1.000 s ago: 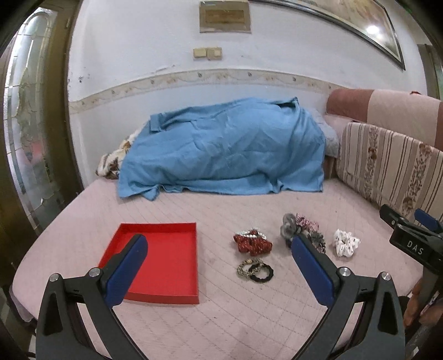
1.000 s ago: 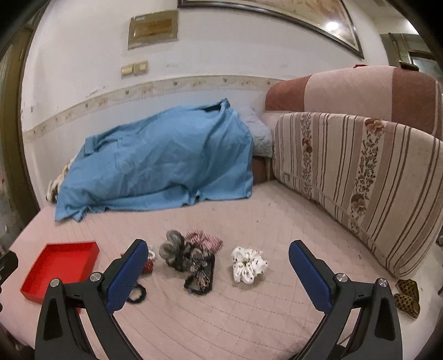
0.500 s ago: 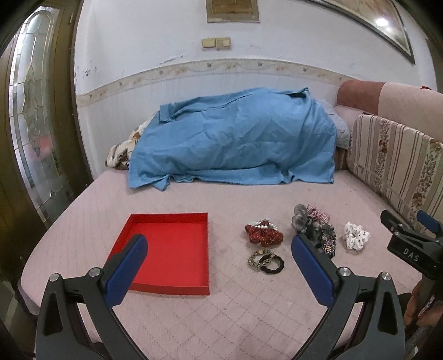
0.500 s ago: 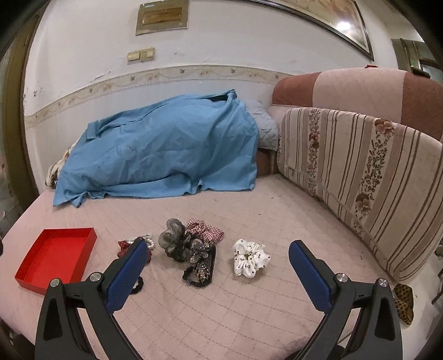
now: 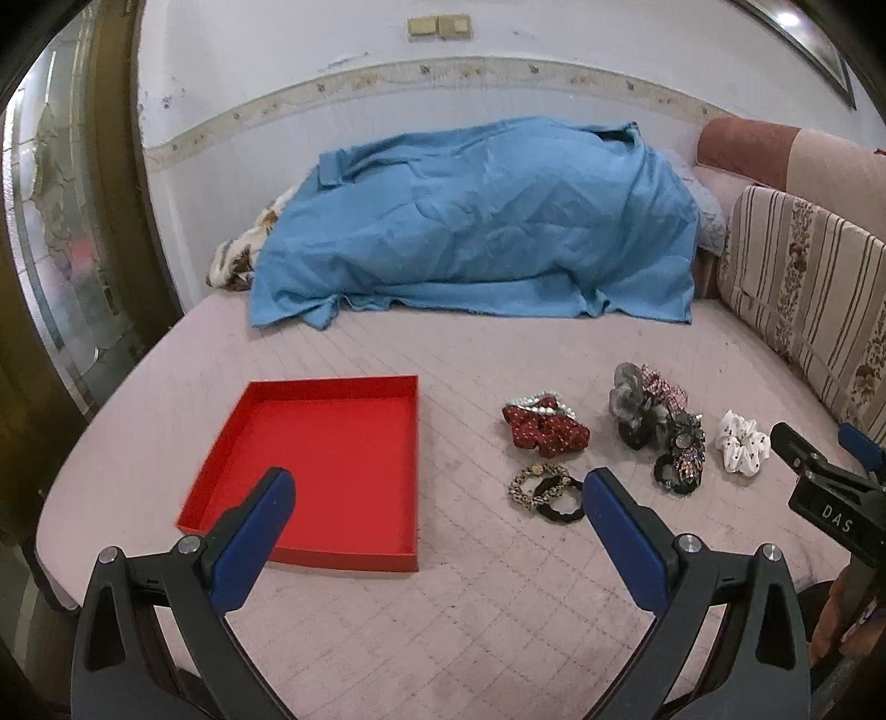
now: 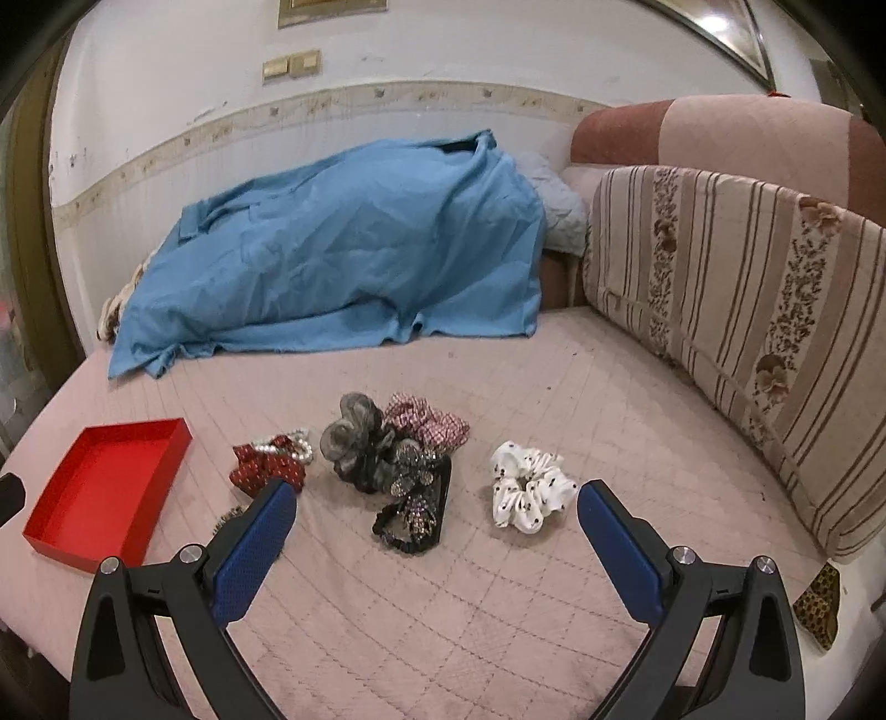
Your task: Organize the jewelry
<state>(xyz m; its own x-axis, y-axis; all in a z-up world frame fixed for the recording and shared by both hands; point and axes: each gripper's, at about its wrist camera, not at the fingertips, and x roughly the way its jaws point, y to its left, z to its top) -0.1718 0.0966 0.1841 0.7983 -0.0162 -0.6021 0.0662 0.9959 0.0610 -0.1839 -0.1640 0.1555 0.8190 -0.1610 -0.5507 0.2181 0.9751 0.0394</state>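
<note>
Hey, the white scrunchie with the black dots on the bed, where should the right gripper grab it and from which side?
Pinch one side of the ruffled ring of the white scrunchie, coming straight down from above with the open right gripper. It lies flat on the pink bedspread, apart from the dark hair-tie pile, so the side away from that pile is probably the easiest to take.

soft even indoor light, glare on the framed picture (image 6: 720, 25), fisheye bending and dark corners.

big blue sheet (image 5: 476, 221) being draped over a heap by the wall, striped floral cushion (image 6: 736, 310) being leaned along the right side, pink quilted mattress (image 5: 498, 609) being spread underneath, light switches (image 5: 440, 26) being mounted up high
</note>
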